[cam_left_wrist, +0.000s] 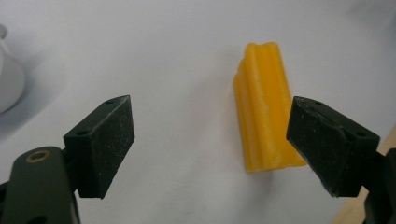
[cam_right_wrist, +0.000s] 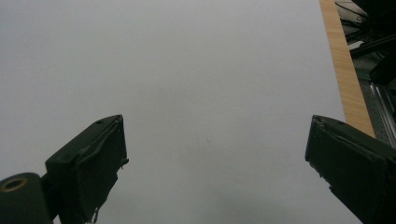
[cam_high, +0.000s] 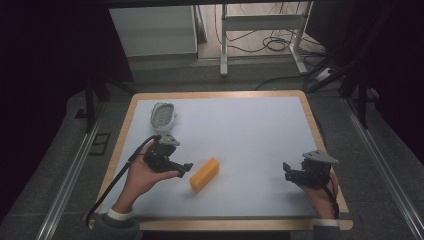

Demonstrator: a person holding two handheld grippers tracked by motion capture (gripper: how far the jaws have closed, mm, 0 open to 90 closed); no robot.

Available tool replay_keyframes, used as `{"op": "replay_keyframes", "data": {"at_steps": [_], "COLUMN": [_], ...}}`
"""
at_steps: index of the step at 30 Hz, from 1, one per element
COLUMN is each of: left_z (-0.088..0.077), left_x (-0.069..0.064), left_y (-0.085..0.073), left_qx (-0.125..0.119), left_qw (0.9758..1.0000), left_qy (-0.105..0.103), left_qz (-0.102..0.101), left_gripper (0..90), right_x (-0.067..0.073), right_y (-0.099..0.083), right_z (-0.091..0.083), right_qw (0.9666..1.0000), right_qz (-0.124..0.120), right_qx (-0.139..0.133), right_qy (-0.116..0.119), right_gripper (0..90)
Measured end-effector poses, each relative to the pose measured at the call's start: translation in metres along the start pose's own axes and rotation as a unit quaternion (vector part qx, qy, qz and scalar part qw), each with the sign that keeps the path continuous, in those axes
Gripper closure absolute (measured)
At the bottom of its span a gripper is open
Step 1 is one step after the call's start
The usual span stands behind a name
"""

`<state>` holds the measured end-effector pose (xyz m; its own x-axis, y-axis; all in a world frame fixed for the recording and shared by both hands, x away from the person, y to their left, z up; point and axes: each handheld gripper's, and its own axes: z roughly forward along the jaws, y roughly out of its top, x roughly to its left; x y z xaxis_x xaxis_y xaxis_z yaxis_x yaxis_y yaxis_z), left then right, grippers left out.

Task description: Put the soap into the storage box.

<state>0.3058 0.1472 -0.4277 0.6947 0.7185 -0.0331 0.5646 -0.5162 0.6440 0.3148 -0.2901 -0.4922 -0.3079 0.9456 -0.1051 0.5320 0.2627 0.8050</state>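
Observation:
A ridged yellow-orange block [cam_high: 204, 174] lies flat near the front middle of the white table top [cam_high: 240, 135]. My left gripper [cam_high: 187, 168] is held just left of it, jaws open, nothing between them. In the left gripper view the block [cam_left_wrist: 264, 116] lies on the sheet just beyond the right jaw, apart from both pads, and the left gripper [cam_left_wrist: 210, 144] stands wide. My right gripper [cam_high: 287, 171] hovers at the front right, open and empty. In the right gripper view the right gripper [cam_right_wrist: 215, 163] frames bare white surface.
A white oval lamp-like object [cam_high: 162, 115] with a dotted face rests at the back left; its edge [cam_left_wrist: 9, 84] shows in the left gripper view. The wooden table rim [cam_right_wrist: 348, 79] runs along the right. Beyond the table stand metal legs and cables [cam_high: 270, 42] on the floor.

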Motion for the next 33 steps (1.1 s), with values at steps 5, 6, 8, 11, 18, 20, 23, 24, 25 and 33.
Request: {"op": "replay_keyframes", "data": {"at_steps": [5, 6, 8, 11, 18, 20, 23, 24, 25, 33], "left_z": [0.012, 0.017, 0.021, 0.030, 0.058, 0.064, 0.071, 0.073, 0.076, 0.092], "left_x": [-0.008, -0.012, -0.015, -0.019, -0.025, -0.026, -0.027, -0.027, -0.027, -0.031], "left_y": [0.007, 0.010, 0.011, 0.013, 0.011, 0.011, 0.011, 0.011, 0.011, 0.009], "left_qx": [0.011, 0.019, 0.023, 0.026, 0.055, 0.060, 0.069, 0.072, 0.075, 0.090], "left_qw": [0.9999, 0.9996, 0.9996, 0.9993, 0.9979, 0.9975, 0.9967, 0.9963, 0.9958, 0.9941], "left_qy": [-0.010, -0.016, -0.016, -0.027, -0.035, -0.037, -0.040, -0.044, -0.048, -0.050], "left_qz": [0.008, 0.009, 0.010, 0.004, -0.006, -0.009, -0.014, -0.018, -0.024, -0.034], "left_gripper": [16.3, 16.3, 16.4, 17.2, 21.7, 23.7, 28.6, 32.9, 32.9, 46.9], "right_x": [0.001, 0.001, 0.001, -0.001, -0.002, -0.002, -0.002, -0.002, -0.002, 0.000], "right_y": [-0.001, -0.001, -0.001, -0.002, -0.003, -0.003, -0.004, -0.004, -0.004, -0.004], "right_z": [0.003, 0.003, 0.003, 0.003, 0.002, 0.003, 0.004, 0.005, 0.005, 0.008], "right_qw": [1.0000, 1.0000, 1.0000, 0.9999, 0.9998, 0.9998, 0.9997, 0.9996, 0.9996, 0.9994], "right_qz": [-0.002, -0.003, -0.003, -0.003, -0.001, -0.001, -0.001, -0.001, -0.001, -0.004], "right_qx": [0.005, 0.004, 0.004, 0.004, 0.000, 0.001, 0.004, 0.006, 0.006, 0.013], "right_qy": [-0.003, -0.004, -0.006, -0.010, -0.020, -0.022, -0.024, -0.026, -0.026, -0.032], "right_gripper": [5.4, 5.4, 5.4, 5.4, 5.5, 5.5, 5.4, 5.5, 5.5, 5.5]}}
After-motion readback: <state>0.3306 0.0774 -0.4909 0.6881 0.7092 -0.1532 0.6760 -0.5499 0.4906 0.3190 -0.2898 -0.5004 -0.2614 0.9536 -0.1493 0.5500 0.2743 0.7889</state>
